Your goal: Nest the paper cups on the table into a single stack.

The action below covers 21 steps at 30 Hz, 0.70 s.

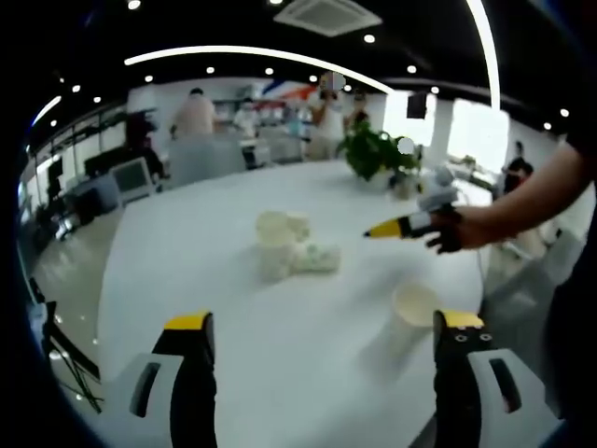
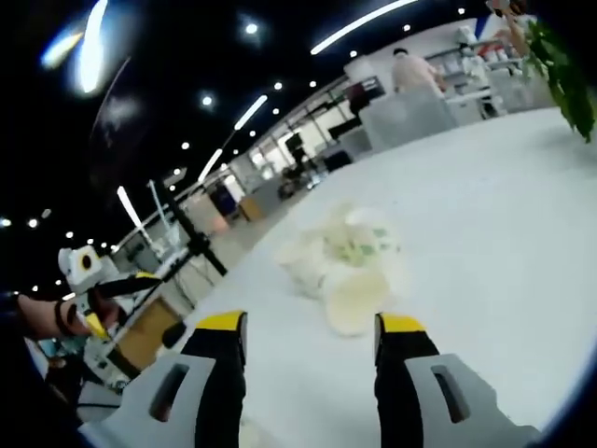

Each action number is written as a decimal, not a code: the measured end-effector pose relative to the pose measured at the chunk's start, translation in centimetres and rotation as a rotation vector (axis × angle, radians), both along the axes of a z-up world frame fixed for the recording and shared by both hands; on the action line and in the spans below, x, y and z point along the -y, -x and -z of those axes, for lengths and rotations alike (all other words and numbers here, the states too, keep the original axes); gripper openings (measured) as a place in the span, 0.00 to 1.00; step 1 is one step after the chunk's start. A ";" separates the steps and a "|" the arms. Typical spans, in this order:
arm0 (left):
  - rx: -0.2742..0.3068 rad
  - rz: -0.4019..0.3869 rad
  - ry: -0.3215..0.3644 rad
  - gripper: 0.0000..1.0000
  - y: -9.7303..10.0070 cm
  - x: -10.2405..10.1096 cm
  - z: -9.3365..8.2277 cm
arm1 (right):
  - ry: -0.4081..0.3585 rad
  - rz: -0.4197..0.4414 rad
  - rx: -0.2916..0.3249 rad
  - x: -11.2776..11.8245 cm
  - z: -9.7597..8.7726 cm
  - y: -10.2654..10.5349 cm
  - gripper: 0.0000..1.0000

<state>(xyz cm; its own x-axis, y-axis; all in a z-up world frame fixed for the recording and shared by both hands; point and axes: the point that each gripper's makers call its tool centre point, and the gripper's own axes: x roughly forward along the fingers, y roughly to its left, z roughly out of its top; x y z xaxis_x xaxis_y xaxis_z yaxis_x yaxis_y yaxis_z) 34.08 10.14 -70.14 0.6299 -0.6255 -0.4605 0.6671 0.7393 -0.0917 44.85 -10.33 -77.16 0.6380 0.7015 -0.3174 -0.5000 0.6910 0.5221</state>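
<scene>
Several pale paper cups (image 1: 291,245) lie in a loose cluster near the middle of the white table (image 1: 205,280). One more paper cup (image 1: 413,317) stands upright on the table, just left of my left gripper's right jaw. My left gripper (image 1: 325,327) is open and holds nothing. The right gripper (image 1: 396,227) comes in from the right in a person's hand, hovering right of the cluster. In the right gripper view the cluster of cups (image 2: 350,261) lies blurred just beyond my open right gripper (image 2: 311,324), one cup mouth facing me. The left gripper (image 2: 103,299) shows at the far left.
A potted green plant (image 1: 378,151) stands at the table's far end. People, desks and monitors fill the room behind it. The person's arm (image 1: 532,201) reaches in from the right. A black stand (image 2: 191,243) rises past the table's edge in the right gripper view.
</scene>
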 end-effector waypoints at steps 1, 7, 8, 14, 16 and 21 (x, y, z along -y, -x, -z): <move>0.004 -0.004 0.008 0.97 0.0 -0.1 -0.1 | -0.007 -0.001 -0.007 -0.2 0.1 -0.1 0.50; 0.002 -0.022 0.024 0.97 -0.1 -0.5 -0.1 | -0.083 0.014 -0.048 -1.2 0.2 -1.2 0.42; -0.001 -0.024 0.024 0.97 -0.1 -0.6 0.0 | -0.088 0.015 -0.045 -1.4 0.2 -1.5 0.41; -0.022 -0.034 0.020 0.96 0.4 -1.0 0.8 | -0.112 0.049 -0.075 -1.4 1.2 -2.7 0.36; -0.013 -0.041 0.037 0.96 0.4 -0.9 0.4 | -0.112 0.047 -0.087 -1.6 1.5 -2.8 0.35; -0.019 -0.045 0.023 0.95 0.3 -1.5 0.8 | -0.132 0.031 -0.094 -2.3 1.6 -3.0 0.27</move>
